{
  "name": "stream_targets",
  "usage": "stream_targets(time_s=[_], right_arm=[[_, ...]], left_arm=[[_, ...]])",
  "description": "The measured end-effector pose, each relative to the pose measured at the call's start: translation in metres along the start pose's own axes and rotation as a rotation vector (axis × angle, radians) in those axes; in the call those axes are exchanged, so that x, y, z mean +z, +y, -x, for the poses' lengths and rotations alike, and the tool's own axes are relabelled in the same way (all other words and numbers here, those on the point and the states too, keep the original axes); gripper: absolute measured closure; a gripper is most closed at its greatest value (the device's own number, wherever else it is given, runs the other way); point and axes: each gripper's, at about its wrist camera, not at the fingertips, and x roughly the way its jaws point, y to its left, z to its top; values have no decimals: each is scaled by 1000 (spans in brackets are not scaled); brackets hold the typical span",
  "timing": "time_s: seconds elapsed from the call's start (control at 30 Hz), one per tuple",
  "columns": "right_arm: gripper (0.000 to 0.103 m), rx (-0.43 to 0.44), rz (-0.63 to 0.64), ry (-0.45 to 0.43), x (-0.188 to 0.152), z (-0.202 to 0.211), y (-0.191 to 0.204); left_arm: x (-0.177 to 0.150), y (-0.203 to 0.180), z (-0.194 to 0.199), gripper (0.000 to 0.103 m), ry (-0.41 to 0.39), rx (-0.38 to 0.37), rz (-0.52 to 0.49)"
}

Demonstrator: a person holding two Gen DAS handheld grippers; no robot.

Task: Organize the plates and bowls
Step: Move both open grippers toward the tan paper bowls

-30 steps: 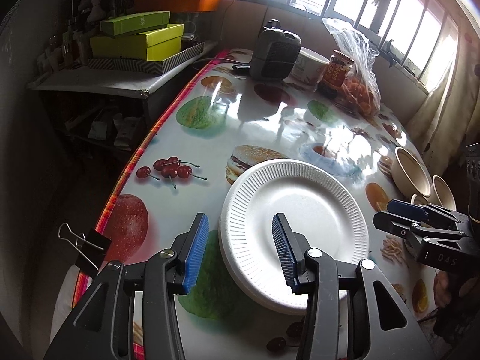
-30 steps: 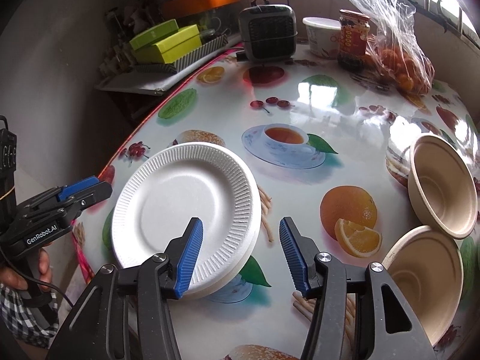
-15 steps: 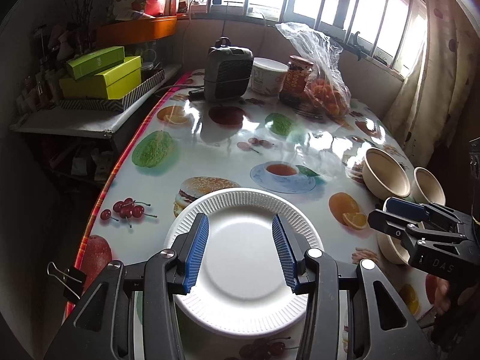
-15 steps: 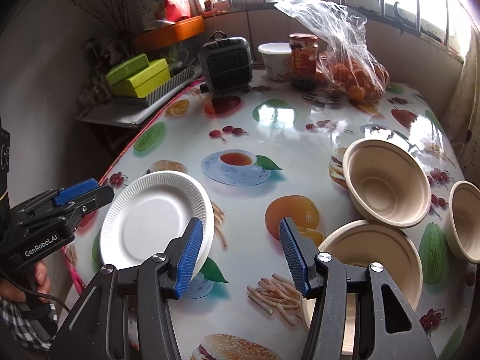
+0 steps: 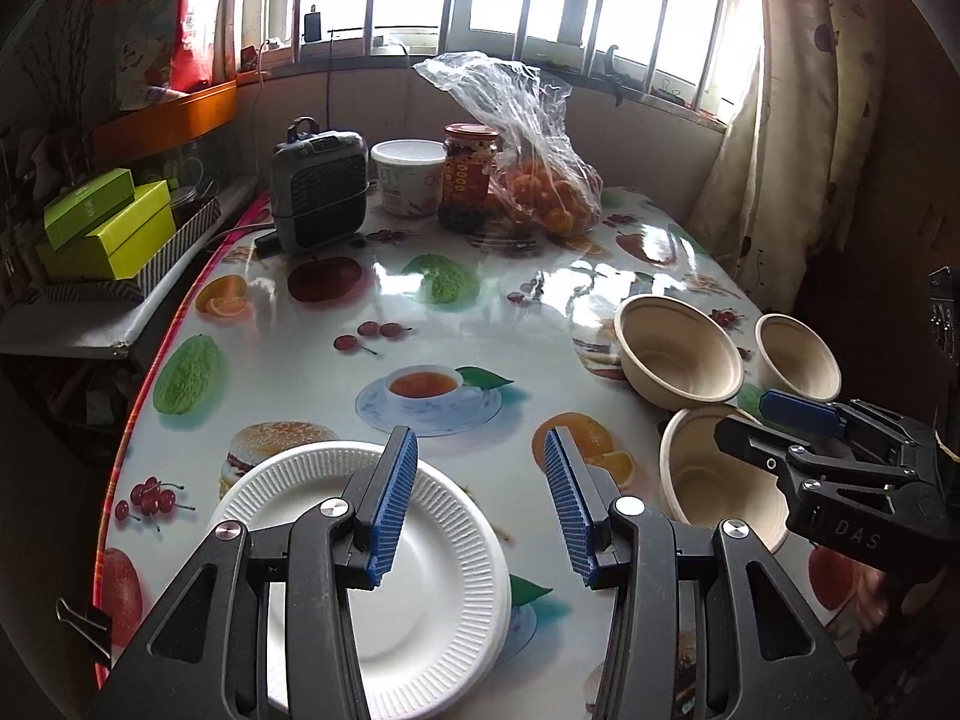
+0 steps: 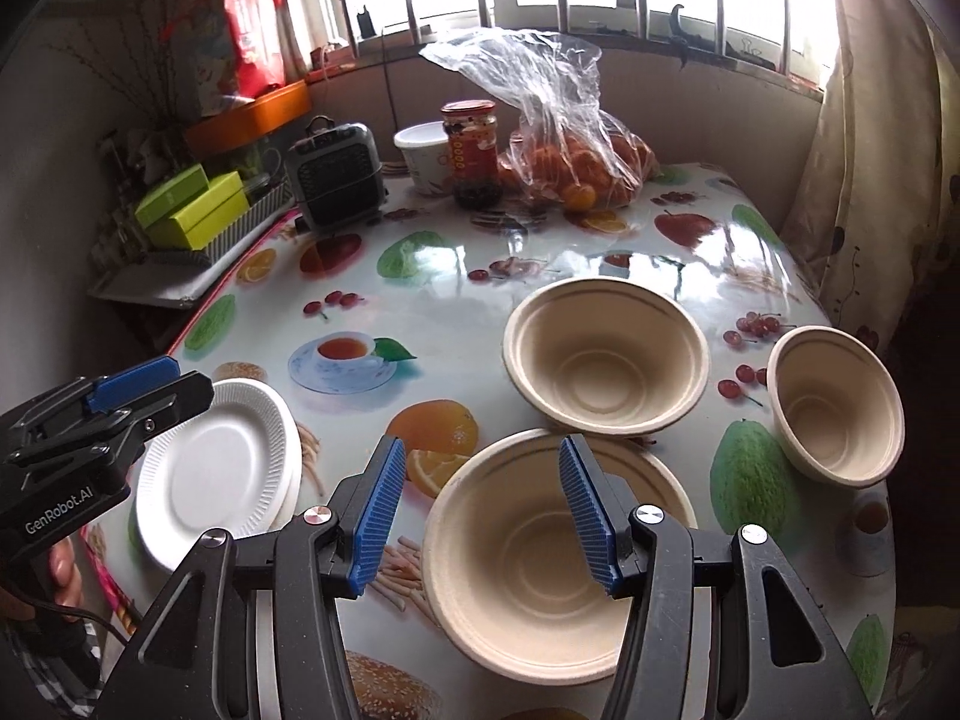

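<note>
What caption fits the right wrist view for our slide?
Open right claw above the nearest of three beige bowls; white plates lie to its left.

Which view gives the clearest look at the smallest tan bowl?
The right wrist view: the smallest tan bowl shows whole, rim and inside, apart from the two larger bowls. In the left wrist view the smallest tan bowl is farther off, its near side cut by the right gripper.

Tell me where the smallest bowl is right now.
The smallest bowl sits at the table's right edge in the right wrist view, just right of the far large bowl and apart from it, beside the printed cherries.
</note>
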Motion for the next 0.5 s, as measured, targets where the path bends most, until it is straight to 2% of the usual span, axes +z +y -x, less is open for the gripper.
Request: stream_targets(time_s=[0.5], right_arm=[[50,-94,-98,-30,2,19,-74]], left_arm=[[30,-61,-36,57,38,-108,-60]])
